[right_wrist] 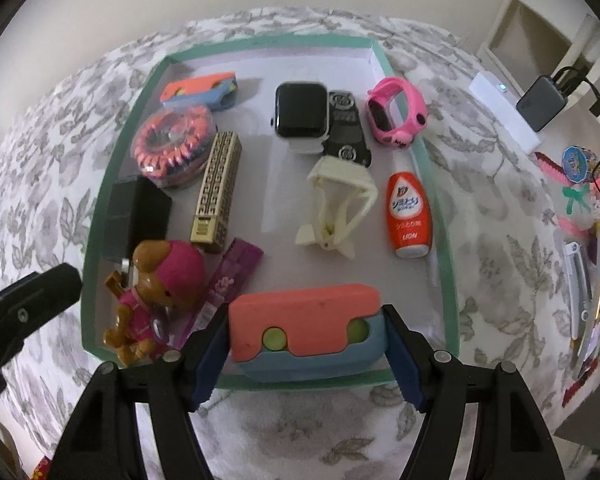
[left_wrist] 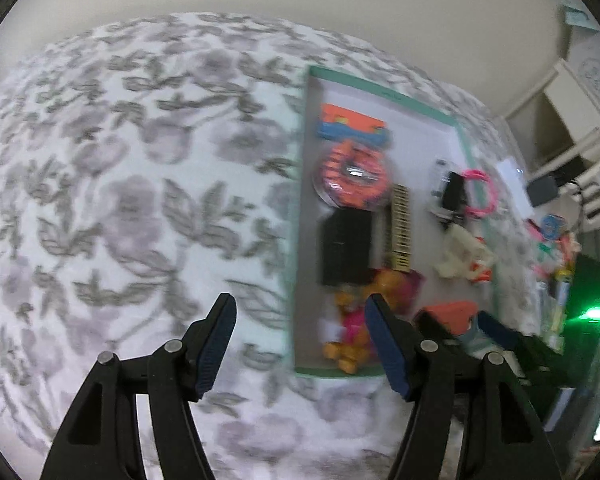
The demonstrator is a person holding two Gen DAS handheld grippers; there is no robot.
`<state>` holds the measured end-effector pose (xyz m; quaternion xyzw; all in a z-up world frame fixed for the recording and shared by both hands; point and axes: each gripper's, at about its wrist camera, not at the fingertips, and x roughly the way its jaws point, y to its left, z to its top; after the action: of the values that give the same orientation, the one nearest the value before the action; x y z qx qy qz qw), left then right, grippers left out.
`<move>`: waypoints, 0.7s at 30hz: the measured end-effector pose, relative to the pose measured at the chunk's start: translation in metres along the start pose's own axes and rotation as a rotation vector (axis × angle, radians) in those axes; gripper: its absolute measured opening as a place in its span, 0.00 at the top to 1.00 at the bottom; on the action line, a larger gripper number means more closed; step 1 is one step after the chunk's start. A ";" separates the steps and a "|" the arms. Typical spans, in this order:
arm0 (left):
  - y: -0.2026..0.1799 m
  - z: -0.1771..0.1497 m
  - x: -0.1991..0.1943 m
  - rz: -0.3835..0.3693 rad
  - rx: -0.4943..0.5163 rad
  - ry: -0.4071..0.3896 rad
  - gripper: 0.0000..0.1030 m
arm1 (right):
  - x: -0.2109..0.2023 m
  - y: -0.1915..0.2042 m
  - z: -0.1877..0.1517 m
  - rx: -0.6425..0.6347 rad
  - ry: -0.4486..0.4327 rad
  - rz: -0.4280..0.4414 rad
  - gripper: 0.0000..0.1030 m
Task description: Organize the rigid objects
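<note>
A green-rimmed tray (right_wrist: 440, 208) lies on a floral cloth. My right gripper (right_wrist: 306, 332) is shut on an orange-and-blue case (right_wrist: 306, 320) over the tray's near edge. In the tray lie a second orange-and-blue case (right_wrist: 198, 88), a round box of hair ties (right_wrist: 172, 144), a gold patterned box (right_wrist: 216, 192), a black box (right_wrist: 134, 216), a toy bear (right_wrist: 156, 288), a smartwatch (right_wrist: 302, 114), a pink watch (right_wrist: 396, 114), a cream clip (right_wrist: 336, 208) and an orange bottle (right_wrist: 408, 216). My left gripper (left_wrist: 300, 344) is open and empty, left of the tray (left_wrist: 296, 240).
Right of the tray lie a white box (right_wrist: 504, 108), a grey charger (right_wrist: 542, 104) with cables, and several small colourful items (right_wrist: 588, 208). The floral cloth (left_wrist: 120, 200) spreads wide to the left. The left gripper's finger shows at the right wrist view's left edge (right_wrist: 24, 304).
</note>
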<state>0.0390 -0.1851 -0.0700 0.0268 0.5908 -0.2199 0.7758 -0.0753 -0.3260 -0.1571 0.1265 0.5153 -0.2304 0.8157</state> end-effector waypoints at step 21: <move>0.041 -0.013 0.003 0.070 -0.093 -0.053 0.01 | -0.023 0.012 -0.011 -0.018 -0.110 -0.003 0.00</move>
<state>0.0435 -0.1450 -0.0854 0.0054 0.5784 -0.1656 0.7987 -0.0865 -0.3050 -0.1417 0.1053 0.4721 -0.2335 0.8435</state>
